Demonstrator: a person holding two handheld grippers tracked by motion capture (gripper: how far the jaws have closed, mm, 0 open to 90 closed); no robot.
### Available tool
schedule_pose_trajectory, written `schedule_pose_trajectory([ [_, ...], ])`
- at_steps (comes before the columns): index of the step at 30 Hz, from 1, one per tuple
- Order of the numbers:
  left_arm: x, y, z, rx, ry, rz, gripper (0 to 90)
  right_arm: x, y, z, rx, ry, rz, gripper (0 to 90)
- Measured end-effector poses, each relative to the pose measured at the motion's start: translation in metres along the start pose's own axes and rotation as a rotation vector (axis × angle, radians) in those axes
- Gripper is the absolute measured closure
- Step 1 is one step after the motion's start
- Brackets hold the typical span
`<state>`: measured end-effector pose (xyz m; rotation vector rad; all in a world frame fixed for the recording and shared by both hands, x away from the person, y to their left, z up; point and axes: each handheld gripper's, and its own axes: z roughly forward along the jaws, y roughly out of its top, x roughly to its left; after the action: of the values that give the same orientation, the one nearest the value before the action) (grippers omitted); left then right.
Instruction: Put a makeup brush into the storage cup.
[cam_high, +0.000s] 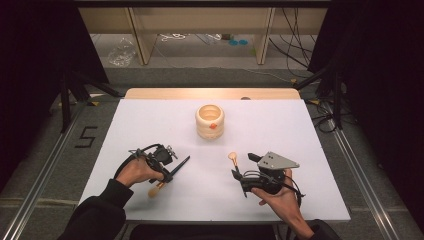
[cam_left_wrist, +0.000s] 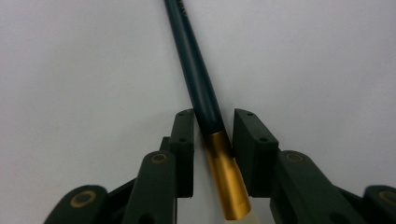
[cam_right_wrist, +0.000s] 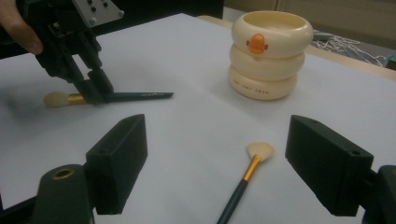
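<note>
Your left gripper (cam_high: 170, 170) is in the grasping step: its jaws bracket a dark-handled makeup brush (cam_left_wrist: 205, 116) where the gold ferrule meets the handle, low on the white table (cam_high: 150, 125) at near left. In the left gripper view the pads stand close on either side of the shaft, with thin slivers of gap showing, so I cannot tell whether they are pinching it yet. The brush lies flat on the table; its long axis runs from the pale bristle head (cam_high: 153, 191), nearest you, out to the handle tip, which points far and to the right, roughly toward the cream duck-faced holder (cam_high: 210, 121) at centre far.

Your right gripper (cam_high: 245, 175) rests at near right with its jaws spread wide and nothing in them; a second, fan-headed brush (cam_right_wrist: 250, 170) lies between them on the table, head pointing away toward the holder.

Next, by my reading, finish the squeeze, lift clear, tip the brush upright and carry it over the holder's mouth
</note>
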<state>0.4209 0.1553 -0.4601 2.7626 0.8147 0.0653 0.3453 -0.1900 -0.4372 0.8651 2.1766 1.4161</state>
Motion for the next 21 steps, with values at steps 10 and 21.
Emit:
schedule_pose_trajectory([
  [10, 0.006, 0.006, 0.000, 0.047, 0.000, 0.018, 76.0, 0.001, 0.000, 0.000, 0.008, 0.003, -0.015, 21.9],
  [21, 0.009, 0.011, 0.000, 0.112, -0.009, 0.041, 76.9, 0.002, 0.000, 0.001, 0.005, 0.014, -0.021, 21.9],
])
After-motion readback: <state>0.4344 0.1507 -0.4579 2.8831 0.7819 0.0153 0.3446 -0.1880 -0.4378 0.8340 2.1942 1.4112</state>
